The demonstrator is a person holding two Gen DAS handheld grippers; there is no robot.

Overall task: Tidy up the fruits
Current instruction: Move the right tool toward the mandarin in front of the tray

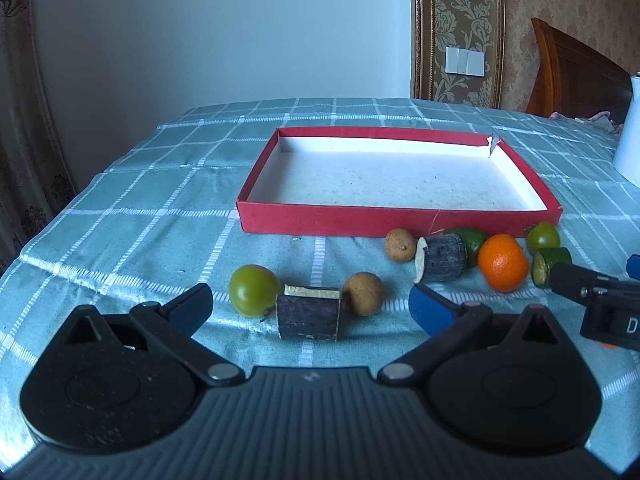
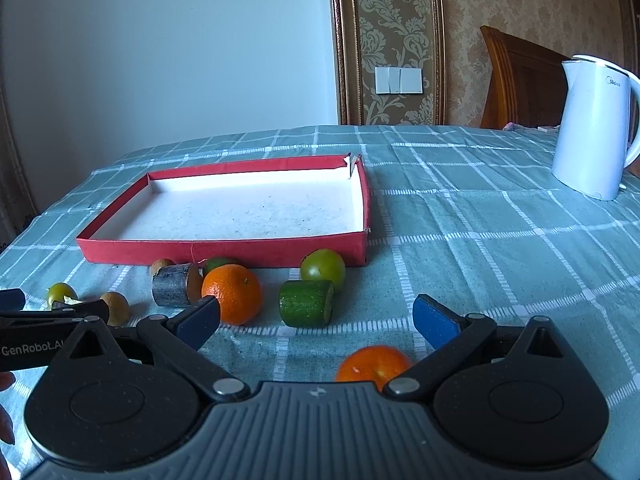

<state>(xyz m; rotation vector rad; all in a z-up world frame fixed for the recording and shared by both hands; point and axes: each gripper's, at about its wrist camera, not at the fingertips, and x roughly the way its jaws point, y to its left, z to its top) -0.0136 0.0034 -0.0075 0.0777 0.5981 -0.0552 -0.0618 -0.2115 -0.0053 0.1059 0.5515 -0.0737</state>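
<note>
Left gripper (image 1: 310, 306) jaws spread wide over a dark block (image 1: 308, 316) on the bench (image 1: 120, 208), right gripper (image 2: 316, 318) jaws likewise wide, fruits such as an orange (image 2: 232, 294) lying just before the red tray (image 2: 224, 250), white kettle (image 2: 592, 128) well apart

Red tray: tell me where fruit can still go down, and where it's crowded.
The red tray holds nothing; its whole white floor is free. Open cloth lies between it and the kettle. Crowded: the strip along its near wall, around the orange and cucumber piece.

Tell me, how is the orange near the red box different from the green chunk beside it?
The orange is round, bright orange and whole; the green chunk is a dark green, ridged cylinder with flat cut ends, lying on its side. Both rest on the checked cloth in front of the red box, outside it.
</note>
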